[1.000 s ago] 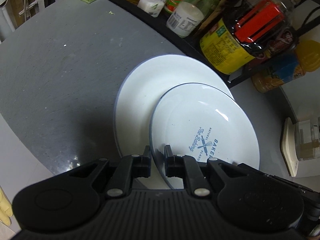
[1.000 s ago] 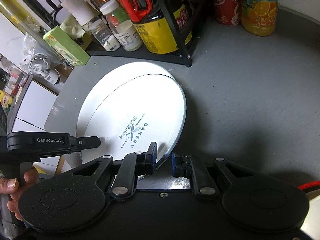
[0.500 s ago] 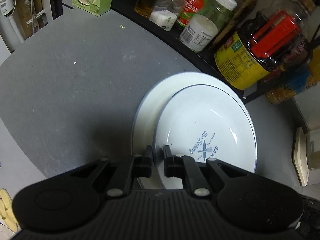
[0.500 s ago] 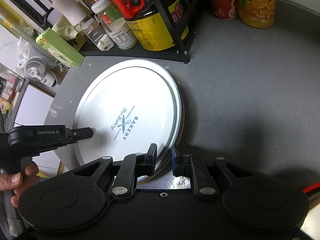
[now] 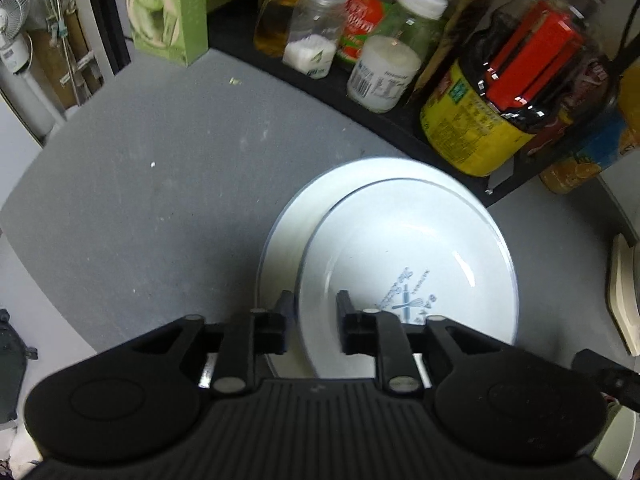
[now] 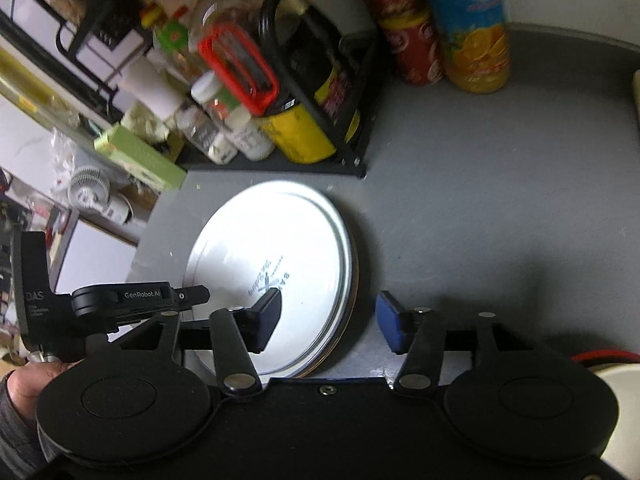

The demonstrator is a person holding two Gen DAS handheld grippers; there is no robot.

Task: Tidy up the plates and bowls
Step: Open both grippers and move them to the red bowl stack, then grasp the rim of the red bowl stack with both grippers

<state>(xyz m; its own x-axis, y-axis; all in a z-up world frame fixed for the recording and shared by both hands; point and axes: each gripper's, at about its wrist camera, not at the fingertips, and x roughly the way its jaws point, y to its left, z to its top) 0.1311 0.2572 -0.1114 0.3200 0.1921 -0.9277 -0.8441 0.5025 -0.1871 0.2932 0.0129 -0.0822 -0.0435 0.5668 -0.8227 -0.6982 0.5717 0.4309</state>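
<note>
A white plate with a blue "Bakery" print (image 5: 408,264) lies on a larger white plate (image 5: 280,248) on the grey counter. My left gripper (image 5: 312,312) is open; its fingers straddle the top plate's near rim without gripping it. In the right wrist view the stacked plates (image 6: 272,272) lie flat, slightly offset. My right gripper (image 6: 328,312) is wide open around the stack's near right rim, holding nothing. The left gripper's body (image 6: 120,304) shows at the stack's left side.
A black rack (image 6: 352,160) with jars, bottles and a large yellow-labelled bottle (image 5: 492,120) stands just behind the plates. A green box (image 5: 168,8) sits at the back left. Tall drink cans (image 6: 476,28) stand at the back right. The counter edge (image 5: 44,264) curves at the left.
The top plate was lowered onto the larger plate. Both grippers, shut on its rim before, have opened and let it go; the right one opened wide and pulled back.
</note>
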